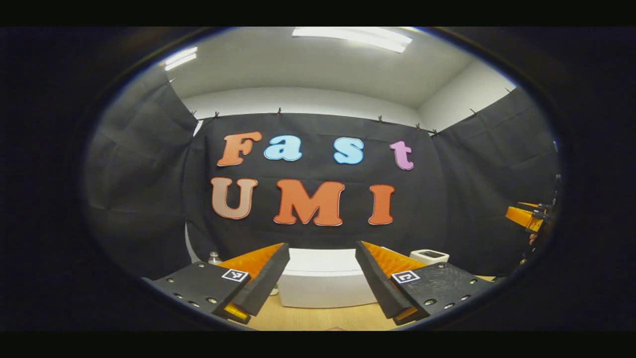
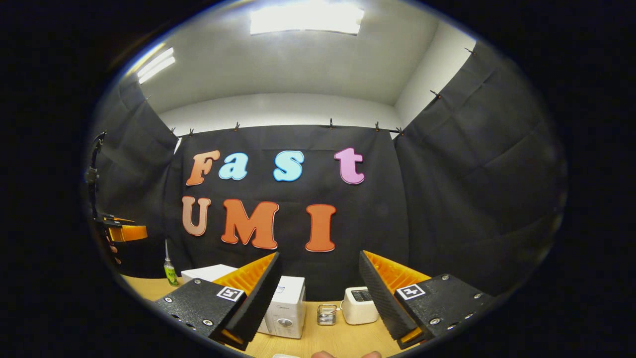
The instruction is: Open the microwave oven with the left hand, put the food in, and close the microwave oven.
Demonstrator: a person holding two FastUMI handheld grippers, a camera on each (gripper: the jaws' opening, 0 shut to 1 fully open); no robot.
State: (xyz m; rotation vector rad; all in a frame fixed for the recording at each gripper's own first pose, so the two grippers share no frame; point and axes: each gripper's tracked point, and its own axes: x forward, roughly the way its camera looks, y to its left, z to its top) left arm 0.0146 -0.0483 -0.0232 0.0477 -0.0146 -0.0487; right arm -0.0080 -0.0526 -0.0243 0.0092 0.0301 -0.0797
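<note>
In the left gripper view, the white microwave oven (image 1: 323,286) stands on the wooden table (image 1: 318,318) straight ahead, its door closed. My left gripper (image 1: 322,248) is held open above and in front of it, with nothing between its fingers. In the right gripper view, the microwave (image 2: 284,307) sits lower left of centre, with its dial facing me. My right gripper (image 2: 319,256) hangs open and empty above the table (image 2: 343,338). Each gripper shows small at the other view's edge: the right gripper (image 1: 526,216) and the left gripper (image 2: 124,231).
A white toaster-like appliance (image 2: 358,304) stands right of the microwave, with a small wire holder (image 2: 326,314) between them. A green-labelled bottle (image 2: 170,271) stands at the table's back left. The same appliance (image 1: 430,256) and a bottle (image 1: 213,257) flank the microwave. Fingertips of a hand (image 2: 323,354) peek in below.
</note>
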